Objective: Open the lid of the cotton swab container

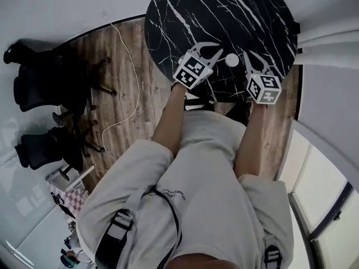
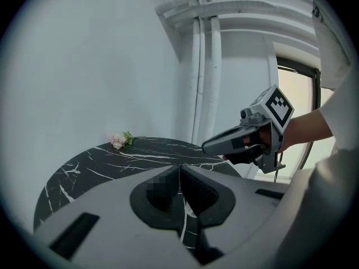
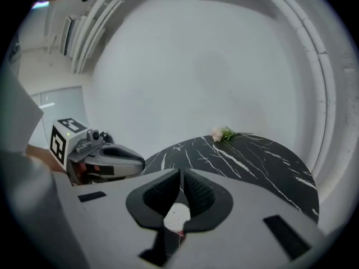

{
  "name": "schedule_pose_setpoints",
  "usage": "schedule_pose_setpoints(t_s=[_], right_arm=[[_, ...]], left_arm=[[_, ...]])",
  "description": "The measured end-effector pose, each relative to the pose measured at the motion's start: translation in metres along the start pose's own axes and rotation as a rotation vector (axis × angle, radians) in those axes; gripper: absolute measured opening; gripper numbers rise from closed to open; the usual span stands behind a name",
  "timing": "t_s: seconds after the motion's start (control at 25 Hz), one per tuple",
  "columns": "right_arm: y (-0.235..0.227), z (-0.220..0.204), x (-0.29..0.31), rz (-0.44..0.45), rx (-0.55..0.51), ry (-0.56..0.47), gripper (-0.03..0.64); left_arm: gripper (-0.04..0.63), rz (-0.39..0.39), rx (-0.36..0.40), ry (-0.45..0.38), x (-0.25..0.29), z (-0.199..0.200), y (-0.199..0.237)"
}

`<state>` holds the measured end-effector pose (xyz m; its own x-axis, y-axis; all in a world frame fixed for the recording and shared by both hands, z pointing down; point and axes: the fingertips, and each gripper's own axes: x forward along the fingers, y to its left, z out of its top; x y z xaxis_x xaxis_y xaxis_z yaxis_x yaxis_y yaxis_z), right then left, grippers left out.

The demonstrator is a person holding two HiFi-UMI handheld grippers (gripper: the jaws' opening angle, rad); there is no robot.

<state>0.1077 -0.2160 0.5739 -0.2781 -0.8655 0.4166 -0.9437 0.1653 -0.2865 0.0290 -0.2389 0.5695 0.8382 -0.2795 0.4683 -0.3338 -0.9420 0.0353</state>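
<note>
Standing near the front edge of the black marble table (image 1: 224, 15), the white round cotton swab container (image 1: 231, 60) is between the left gripper (image 1: 217, 51) and the right gripper (image 1: 247, 56). Both have their jaws pressed together and pinch nothing. A small flower (image 2: 120, 140) lies at the far edge, well apart, and black chairs (image 1: 33, 77) and a white cable (image 1: 132, 77) are on the wooden floor (image 1: 123, 111).

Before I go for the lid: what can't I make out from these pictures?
- Head view: small white round cotton swab container is too small to show its lid seam or hinge.
- Right gripper view: it shows only through the gap under the right gripper's shut jaws; the grey body hides its sides.
- Left gripper view: the container does not show; the left gripper's own body fills the lower frame.
</note>
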Motion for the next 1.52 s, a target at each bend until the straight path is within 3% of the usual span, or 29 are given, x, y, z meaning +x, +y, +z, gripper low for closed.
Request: schedule_pose_setpoints(t_s=[0.32,0.52,0.72,1.04,1.32,1.52], right_arm=[[0.027,-0.050,0.015,0.068,-0.141,0.188,0.050],[0.033,-0.069,0.024,0.098,-0.179,0.268,0.245],[0.023,-0.085,0.037,0.022,-0.260,0.331,0.312],[0.023,-0.106,0.060,-0.043,-0.349,0.397,0.322],[0.004,-0.116,0.064,-0.131,-0.250,0.413,0.319],[0.003,-0.106,0.064,-0.127,-0.232,0.371,0.304]], left_arm=[[0.023,-0.056,-0.030,0.014,-0.003,-0.023,-0.019],[0.023,-0.033,-0.044,0.021,-0.011,-0.027,-0.015],[0.023,-0.006,-0.049,0.037,-0.022,-0.037,-0.013],[0.023,0.070,-0.090,0.062,-0.052,-0.056,0.006],[0.023,0.057,-0.081,0.063,-0.049,-0.051,0.006],[0.023,0.047,-0.067,0.045,-0.044,-0.041,0.007]])
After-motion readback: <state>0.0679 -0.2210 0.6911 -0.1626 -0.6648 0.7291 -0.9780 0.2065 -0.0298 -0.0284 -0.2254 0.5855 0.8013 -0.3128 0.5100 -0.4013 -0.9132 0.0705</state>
